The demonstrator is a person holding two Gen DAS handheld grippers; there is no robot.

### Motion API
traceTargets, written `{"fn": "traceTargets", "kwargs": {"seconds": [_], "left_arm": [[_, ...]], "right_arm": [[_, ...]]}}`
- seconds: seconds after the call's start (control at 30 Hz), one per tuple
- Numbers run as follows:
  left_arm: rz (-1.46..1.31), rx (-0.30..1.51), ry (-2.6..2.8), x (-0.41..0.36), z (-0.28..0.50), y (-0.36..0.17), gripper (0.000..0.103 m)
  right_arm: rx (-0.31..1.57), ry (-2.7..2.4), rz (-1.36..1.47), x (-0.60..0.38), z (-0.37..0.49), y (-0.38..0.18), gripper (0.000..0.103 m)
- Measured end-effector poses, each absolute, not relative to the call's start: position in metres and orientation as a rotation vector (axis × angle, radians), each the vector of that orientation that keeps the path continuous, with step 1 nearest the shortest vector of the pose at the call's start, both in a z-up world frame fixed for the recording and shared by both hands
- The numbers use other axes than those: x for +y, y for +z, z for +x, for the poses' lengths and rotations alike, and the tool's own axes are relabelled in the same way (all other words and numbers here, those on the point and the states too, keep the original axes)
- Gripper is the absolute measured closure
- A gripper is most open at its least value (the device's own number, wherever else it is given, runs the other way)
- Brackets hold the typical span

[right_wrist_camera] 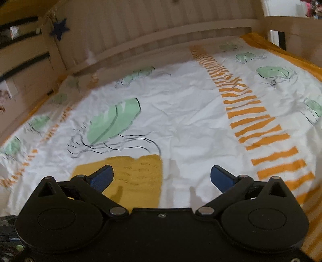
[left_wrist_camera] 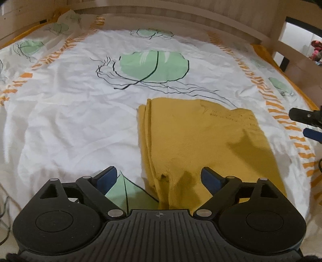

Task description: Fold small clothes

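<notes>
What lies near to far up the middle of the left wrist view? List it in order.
Left gripper with its jaws open → folded mustard-yellow garment → green leaf print on the white bedsheet → wooden bed rail.

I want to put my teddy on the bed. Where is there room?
Left of the folded yellow garment the bedsheet is bare. So is the stretch between it and the wooden bed rail. It is crowded at the garment, where both grippers are.
</notes>
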State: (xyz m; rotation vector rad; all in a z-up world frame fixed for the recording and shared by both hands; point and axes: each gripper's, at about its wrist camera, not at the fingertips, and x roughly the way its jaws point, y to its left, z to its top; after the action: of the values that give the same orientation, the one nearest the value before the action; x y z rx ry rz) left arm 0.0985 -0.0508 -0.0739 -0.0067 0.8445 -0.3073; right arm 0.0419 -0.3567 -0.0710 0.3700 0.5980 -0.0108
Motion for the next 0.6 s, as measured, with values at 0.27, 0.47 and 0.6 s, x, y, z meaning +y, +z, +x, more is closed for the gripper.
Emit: {"fn": "traceTargets", "kwargs": {"seconds": [0.27,0.47,0.6], "left_arm": [[0.097,0.757,-0.309,-0.055,0.059,-0.043,0.013],[0.162,0.756,-0.218,-0.056,0.036,-0.033,0.013],[0.16,0.755,-0.161,-0.052,0.023,-0.03,0.013]], "right_arm": [[0.577,0.009,0.378,-0.325,-0.012,-0.059,0.0],[0.564,0.007,0.361,-0.314,-0.049,-0.054,0.0],[0.554,0.003,0.305,-0.307,-0.067,-0.048,0.0]]}}
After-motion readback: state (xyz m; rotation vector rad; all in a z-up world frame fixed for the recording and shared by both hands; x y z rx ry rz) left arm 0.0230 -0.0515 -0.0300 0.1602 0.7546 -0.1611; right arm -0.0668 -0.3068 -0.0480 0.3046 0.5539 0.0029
